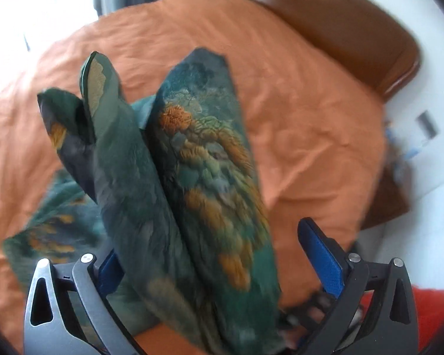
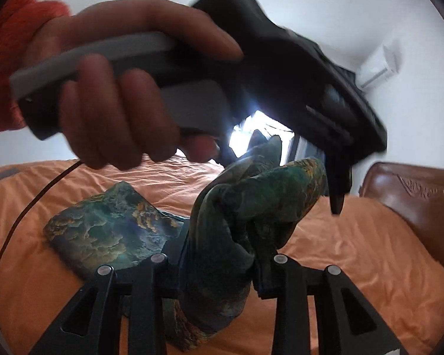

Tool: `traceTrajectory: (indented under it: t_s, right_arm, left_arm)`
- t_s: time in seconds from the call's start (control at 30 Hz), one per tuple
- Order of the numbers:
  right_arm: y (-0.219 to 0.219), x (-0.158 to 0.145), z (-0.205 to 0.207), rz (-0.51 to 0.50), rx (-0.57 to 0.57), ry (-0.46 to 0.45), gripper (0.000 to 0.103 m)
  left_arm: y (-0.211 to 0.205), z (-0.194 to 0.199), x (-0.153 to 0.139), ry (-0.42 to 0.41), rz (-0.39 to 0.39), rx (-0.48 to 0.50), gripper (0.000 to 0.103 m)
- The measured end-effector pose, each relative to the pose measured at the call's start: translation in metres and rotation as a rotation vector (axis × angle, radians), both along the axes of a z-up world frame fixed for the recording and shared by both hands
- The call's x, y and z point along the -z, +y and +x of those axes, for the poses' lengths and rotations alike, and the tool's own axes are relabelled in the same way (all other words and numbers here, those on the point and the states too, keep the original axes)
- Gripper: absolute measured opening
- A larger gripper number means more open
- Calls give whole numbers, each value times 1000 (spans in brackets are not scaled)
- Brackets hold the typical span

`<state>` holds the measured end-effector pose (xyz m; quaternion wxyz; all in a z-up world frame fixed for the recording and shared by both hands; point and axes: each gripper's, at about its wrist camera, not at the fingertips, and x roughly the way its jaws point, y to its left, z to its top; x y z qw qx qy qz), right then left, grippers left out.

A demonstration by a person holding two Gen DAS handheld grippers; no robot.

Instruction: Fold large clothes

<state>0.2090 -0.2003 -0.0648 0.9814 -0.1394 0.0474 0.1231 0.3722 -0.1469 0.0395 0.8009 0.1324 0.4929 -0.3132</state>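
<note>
Left gripper's (image 1: 213,269) left pad: hidden behind the green cloth (image 1: 192,177).
Cloth's bottom end: cut off by the picture's edge.
Things by the white wall (image 1: 405,148): too blurry to tell.

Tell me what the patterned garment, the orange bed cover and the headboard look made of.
Garment: thin woven fabric, probably printed, slightly sheeny; it drapes in soft folds. Bed cover: matte woven cloth, likely cotton, finely creased. Headboard: brown leather or imitation, glossy highlights, embossed pattern.

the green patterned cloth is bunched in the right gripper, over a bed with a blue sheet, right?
Not quite: the sheet is orange, not blue, as the right wrist view shows. The rest holds: the green patterned cloth is bunched in the right gripper.
</note>
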Motion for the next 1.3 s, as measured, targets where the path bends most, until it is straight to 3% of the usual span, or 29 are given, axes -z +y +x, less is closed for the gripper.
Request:
traceTrajectory:
  t_s: [0.03, 0.07, 0.13, 0.17, 0.27, 0.43, 0.47, 0.53, 0.57, 0.7, 0.87, 0.93, 1.03, 1.1, 1.13, 1.2, 1.3]
  right_arm:
    - [11, 2, -3, -37, -25, -14, 33]
    - [18, 3, -6, -59, -44, -24, 33]
    - [28, 2, -13, -75, -108, -44, 33]
    - [30, 0, -21, -72, -139, -63, 33]
    - [27, -8, -43, -26, -240, -30, 72]
    - [-17, -5, -37, 207, -234, 167, 72]
    - [-24, -2, -29, 228, -213, 207, 72]
    - [-31, 6, -8, 243, -165, 287, 54]
    - [-34, 7, 3, 247, -155, 324, 40]
    - [-32, 0, 51, 261, -156, 397, 26]
    - [7, -15, 105, 238, -214, 459, 26]
    - [32, -7, 131, 223, -239, 511, 26]
    - [81, 34, 166, 153, -299, 638, 26]
    - [105, 77, 187, 105, -273, 766, 25]
    - [109, 95, 193, 98, -253, 800, 25]
    - [114, 110, 195, 79, -221, 784, 24]
    - [122, 109, 194, 35, -202, 778, 24]
  left_arm:
    - [5, -1, 7, -46, 62, -35, 75]
    - [11, 2, 15, -63, 113, -72, 41]
    - [30, 9, 25, -29, 90, -125, 30]
    - [41, 13, 26, -21, 68, -142, 28]
    - [78, 22, 19, -41, 31, -181, 28]
    - [149, 33, 12, -95, 0, -258, 28]
    - [168, 35, 16, -94, -9, -286, 28]
    - [199, 40, 26, -73, -25, -354, 28]
    - [216, 42, 35, -59, -31, -389, 28]
    - [282, 42, 80, 10, -68, -534, 28]
    - [327, 30, 111, 52, -170, -612, 29]
    - [336, 29, 117, 62, -204, -617, 30]
    - [347, 35, 133, 79, -202, -625, 35]
    - [349, 40, 149, 92, -167, -637, 38]
    - [356, 42, 161, 118, -186, -637, 40]
    - [366, 47, 180, 158, -257, -664, 43]
    - [375, 51, 192, 191, -346, -683, 45]
